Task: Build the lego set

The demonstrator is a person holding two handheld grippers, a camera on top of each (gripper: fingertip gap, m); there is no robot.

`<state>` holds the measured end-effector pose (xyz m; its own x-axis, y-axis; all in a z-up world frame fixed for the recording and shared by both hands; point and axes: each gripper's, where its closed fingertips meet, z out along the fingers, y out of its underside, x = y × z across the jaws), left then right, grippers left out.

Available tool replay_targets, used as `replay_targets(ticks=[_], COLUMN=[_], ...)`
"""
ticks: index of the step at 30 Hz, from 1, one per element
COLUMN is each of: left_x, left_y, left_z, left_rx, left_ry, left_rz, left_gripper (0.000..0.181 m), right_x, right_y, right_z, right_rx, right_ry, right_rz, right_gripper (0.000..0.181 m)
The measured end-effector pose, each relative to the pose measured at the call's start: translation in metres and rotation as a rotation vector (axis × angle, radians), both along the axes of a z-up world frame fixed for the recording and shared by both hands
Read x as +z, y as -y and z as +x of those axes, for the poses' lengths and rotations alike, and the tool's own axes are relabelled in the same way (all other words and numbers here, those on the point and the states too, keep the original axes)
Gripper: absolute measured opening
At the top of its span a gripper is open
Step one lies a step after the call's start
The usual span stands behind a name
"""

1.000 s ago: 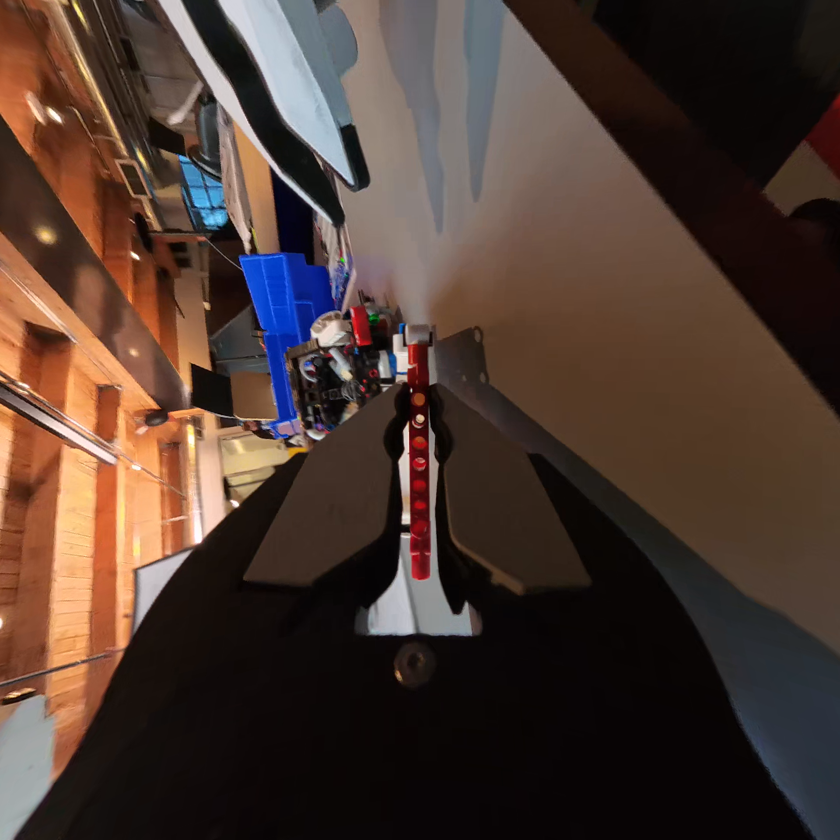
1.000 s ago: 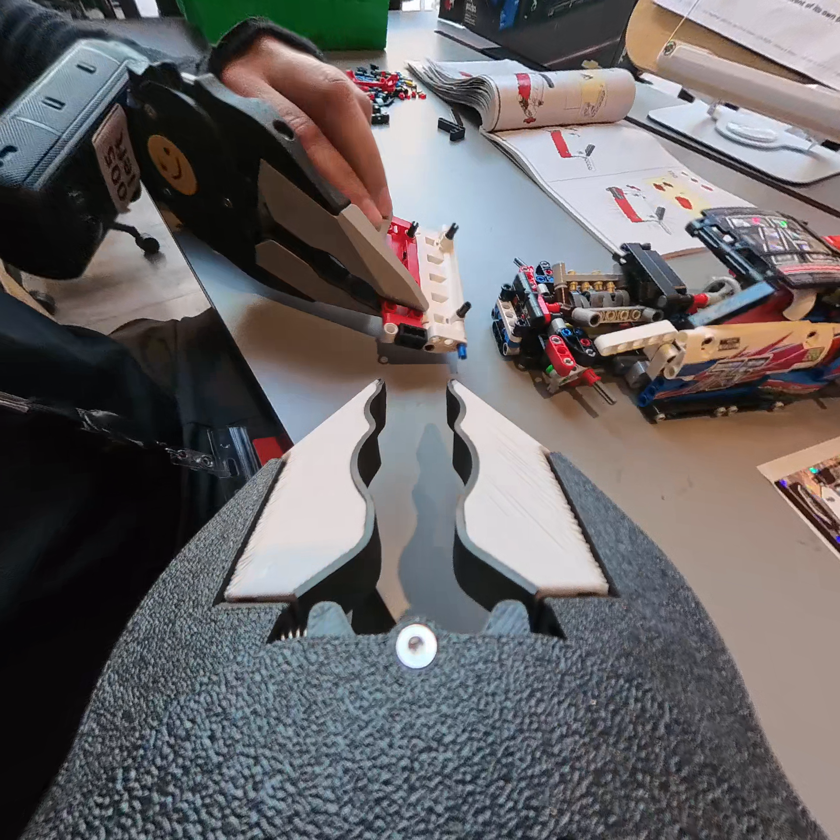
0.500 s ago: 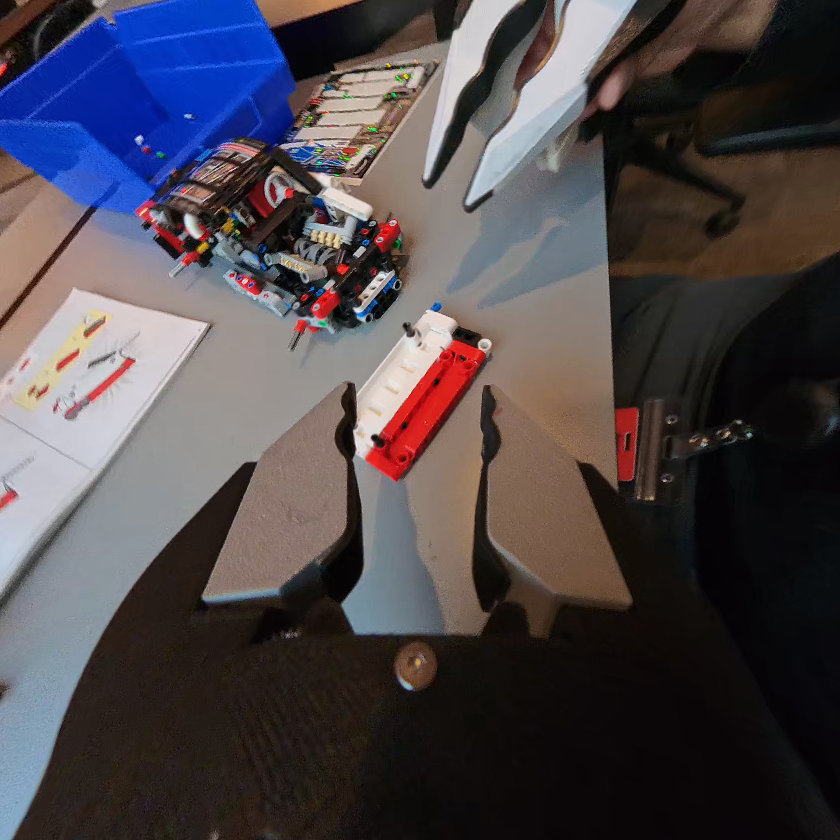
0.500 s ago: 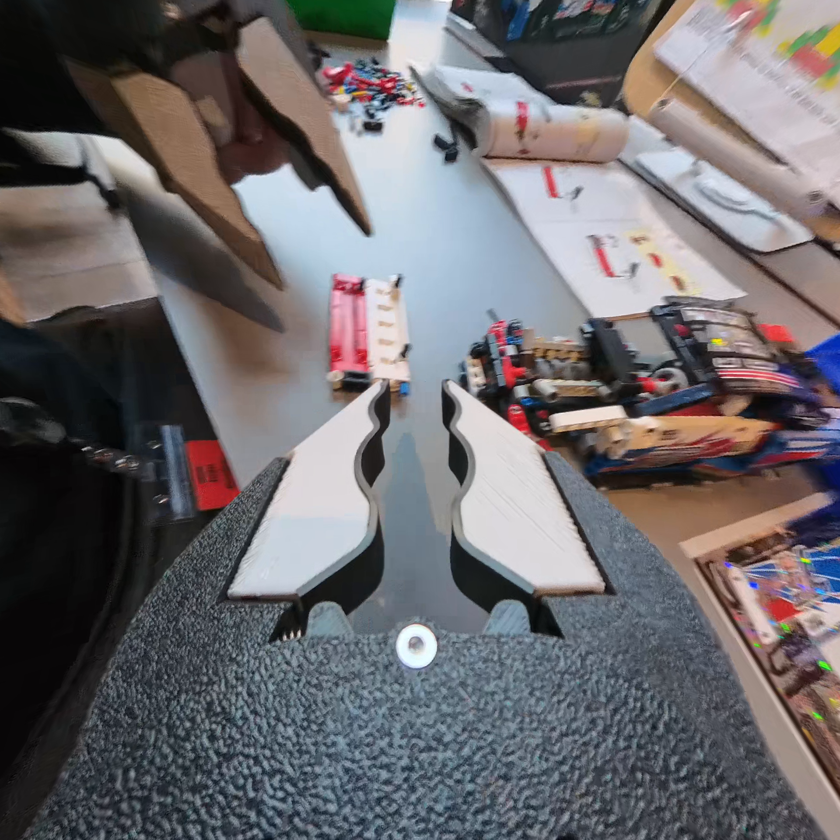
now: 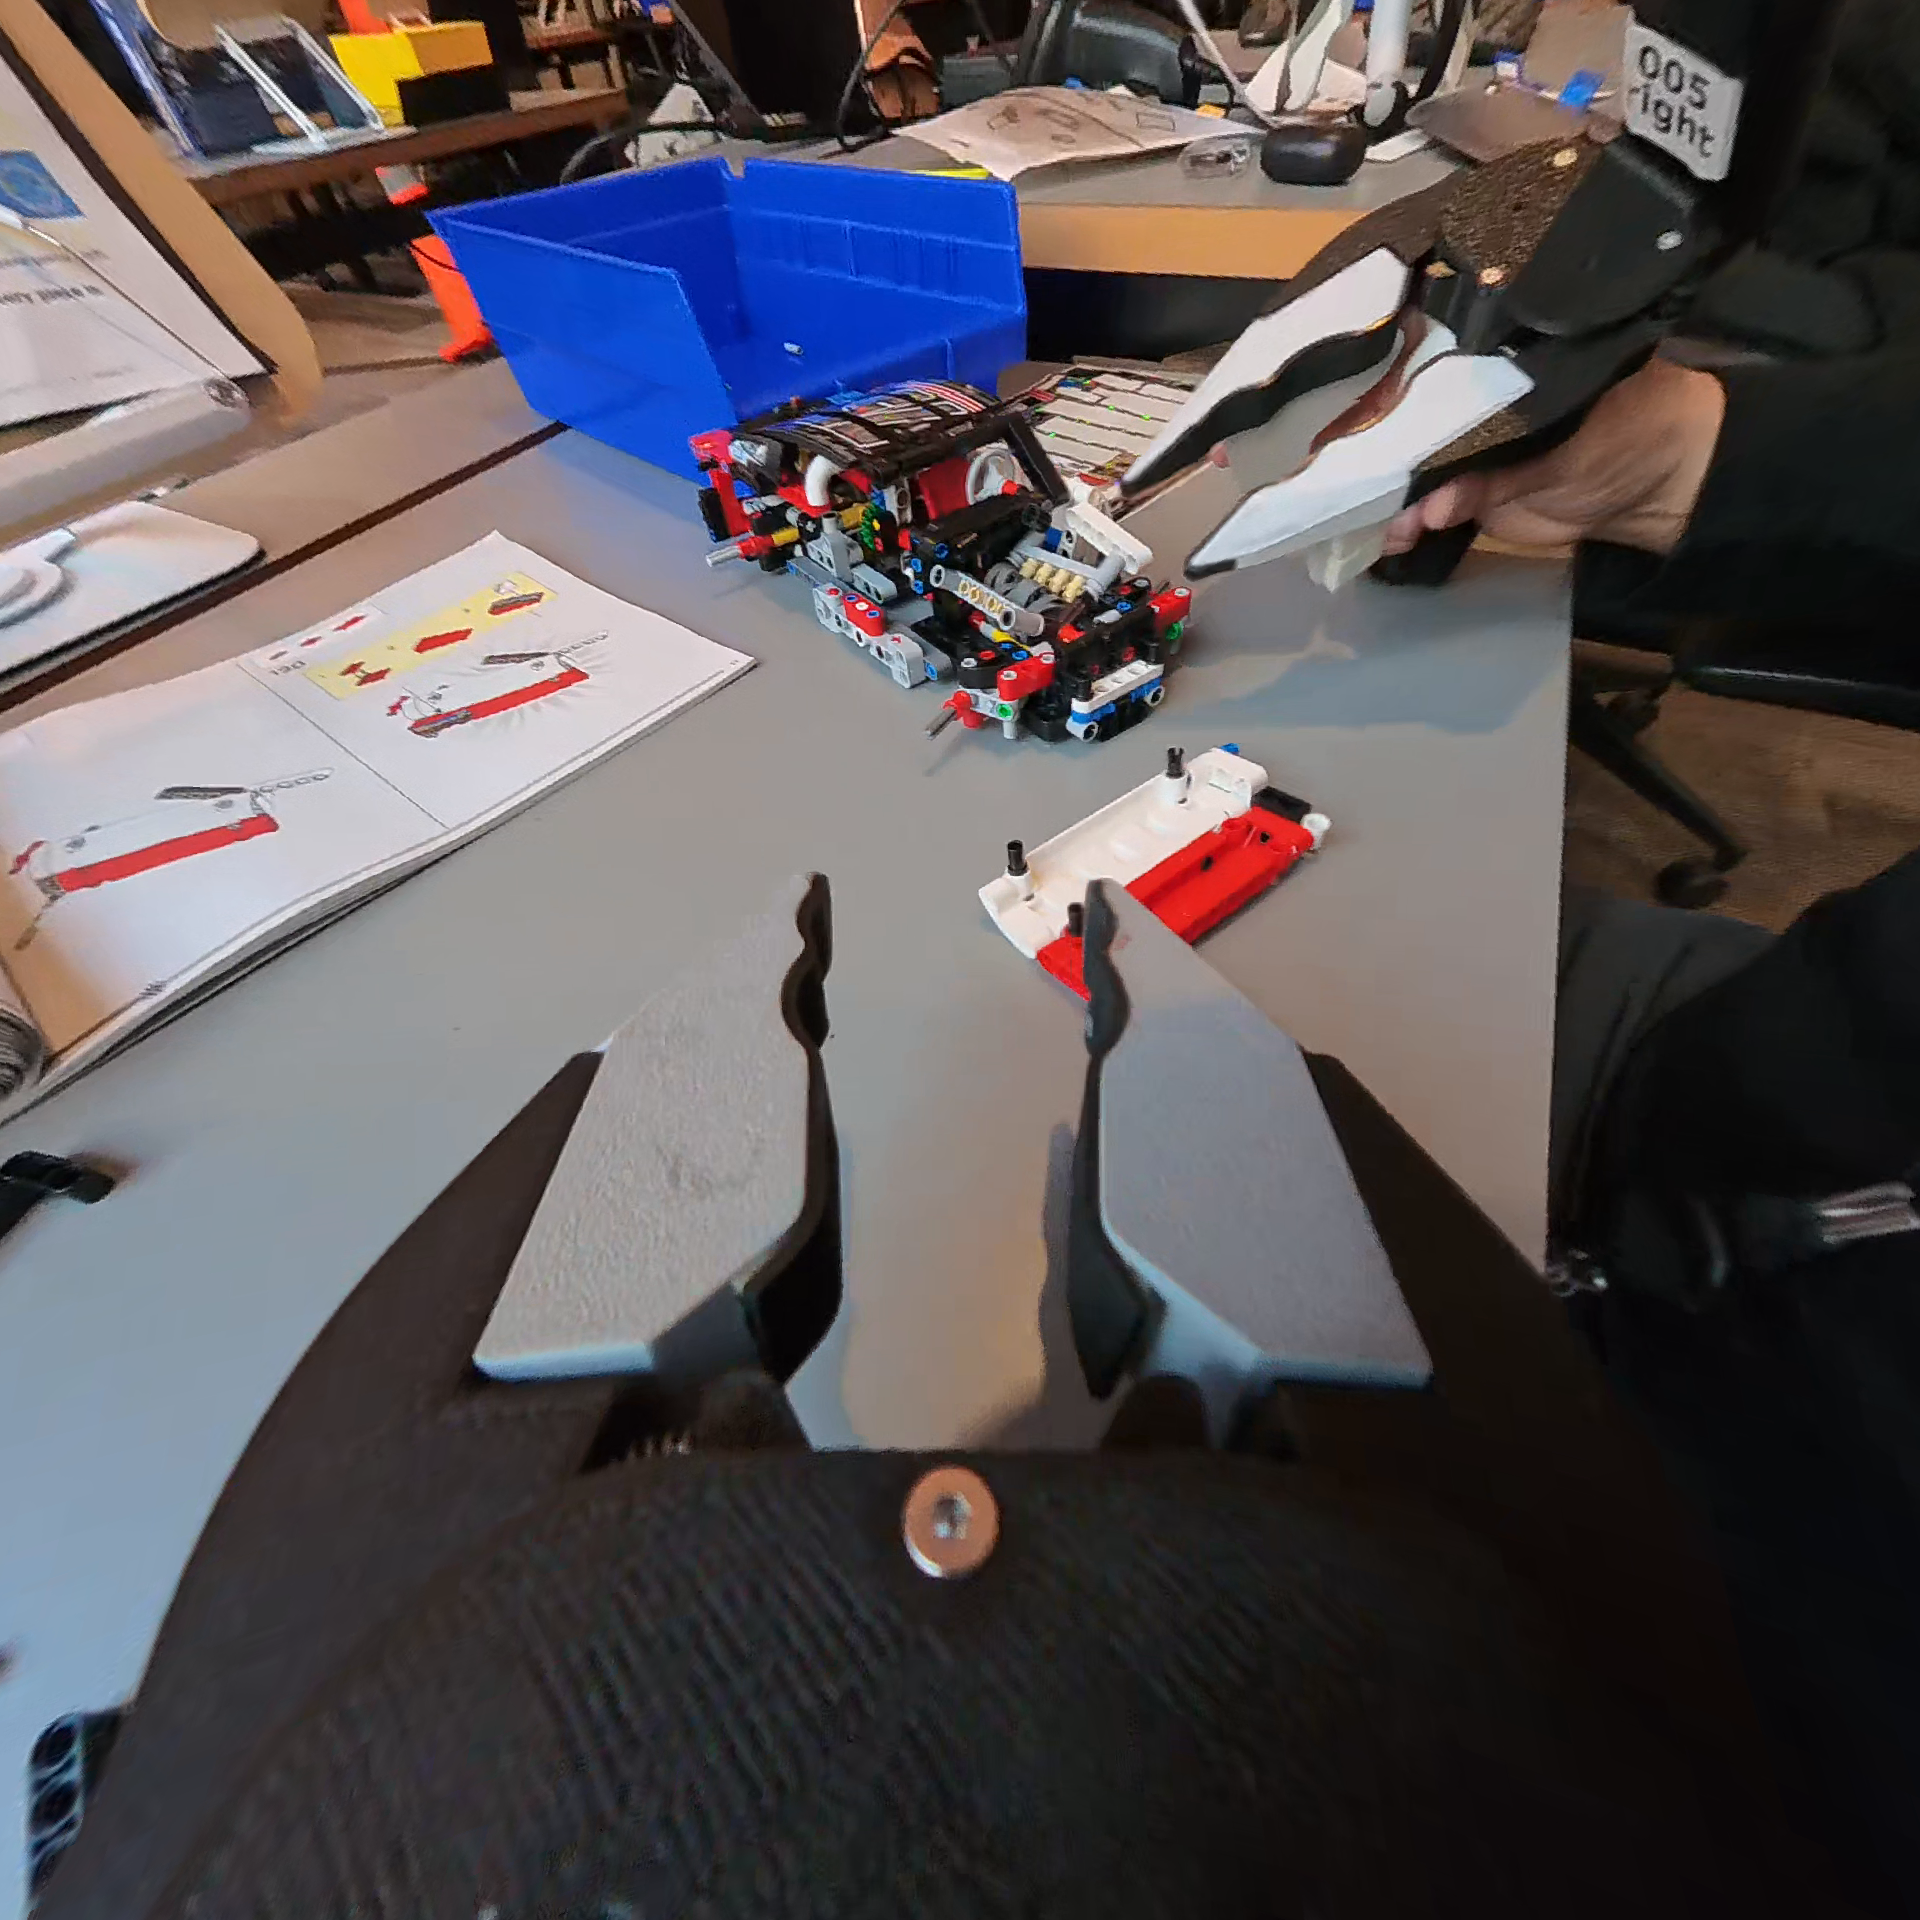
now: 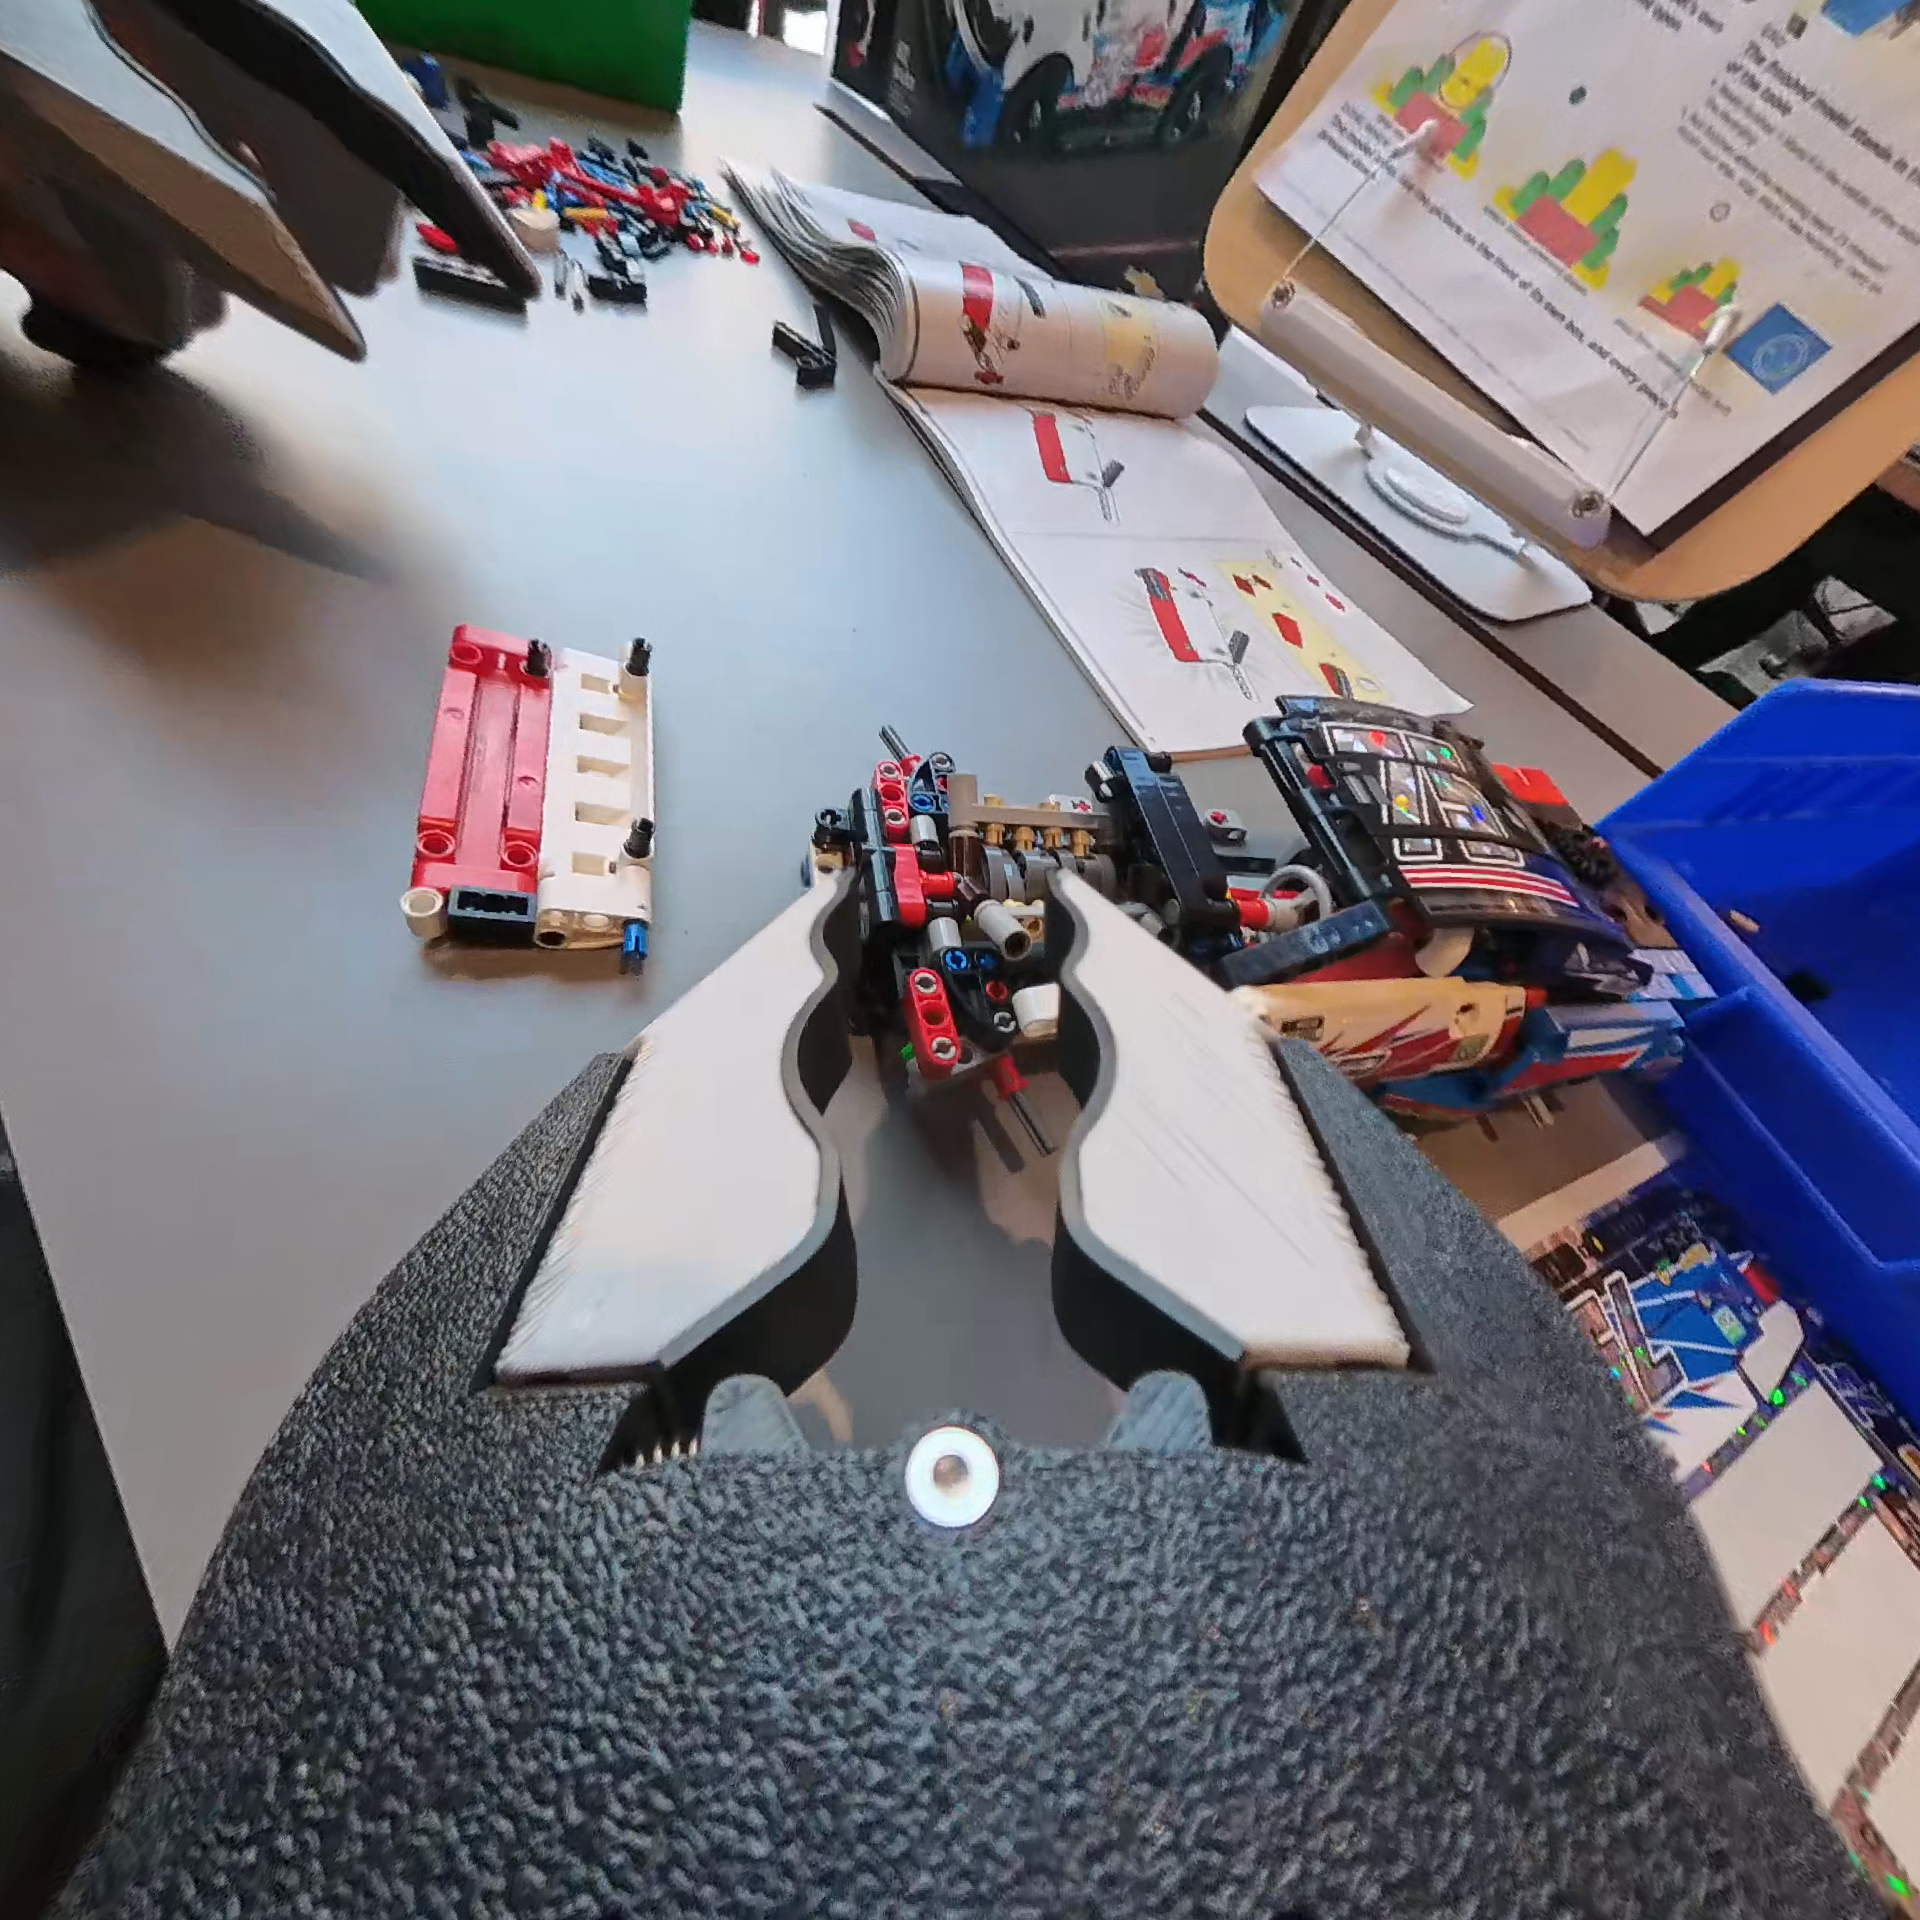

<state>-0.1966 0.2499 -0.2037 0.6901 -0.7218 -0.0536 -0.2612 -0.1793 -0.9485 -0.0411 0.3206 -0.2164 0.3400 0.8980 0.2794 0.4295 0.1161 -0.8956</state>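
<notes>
A flat red-and-white plastic brick panel studded with black pins [image 5: 1153, 862] lies alone on the grey worktop [image 5: 644, 935], just beside the half-built multicoloured brick car [image 5: 935, 561]. The left gripper [image 5: 951, 904] hovers near the panel, fingers parted wide and empty; the right gripper [image 6: 951, 904], fingers likewise apart and holding nothing, hangs over the car's exposed engine end. The panel looks light and rigid, best pinched across its long edges, clear of the pins, which could pop loose. The car seems heavier, with fragile protruding axles. Only the right wrist view shows the loose heap of small spare pieces [image 6: 603, 208]; only the left shows the inside of the blue plastic bin [image 5: 748, 281].
</notes>
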Motion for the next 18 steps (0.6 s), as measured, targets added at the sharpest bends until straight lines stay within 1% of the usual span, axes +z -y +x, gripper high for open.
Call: replay_targets(ticks=[5, 6, 7, 9, 18], left_x=[-0.007, -0.006, -0.003, 0.0, -0.003], left_y=[0.001, 0.0, -0.001, -0.003, -0.008], left_z=[0.006, 0.006, 0.006, 0.006, 0.007], left_rx=[-0.057, -0.056, -0.053, -0.049, -0.054], left_ry=[0.004, 0.007, 0.012, 0.023, 0.029], left_rz=[-0.069, -0.06, -0.043, -0.015, -0.05], left_gripper=[0.051, 0.05, 0.048, 0.045, 0.039], right_x=[0.006, 0.01, 0.014, 0.024, 0.038], right_y=[-0.003, -0.002, -0.001, -0.002, -0.01], right_z=[-0.003, -0.002, -0.002, 0.002, 0.01], right_rx=[0.031, 0.042, 0.054, 0.051, 0.029], right_ry=[-0.055, -0.078, -0.107, -0.174, -0.289], right_rz=[-0.041, -0.042, -0.038, -0.016, -0.044], right_gripper=[0.032, 0.022, 0.009, 0.0, 0.0])
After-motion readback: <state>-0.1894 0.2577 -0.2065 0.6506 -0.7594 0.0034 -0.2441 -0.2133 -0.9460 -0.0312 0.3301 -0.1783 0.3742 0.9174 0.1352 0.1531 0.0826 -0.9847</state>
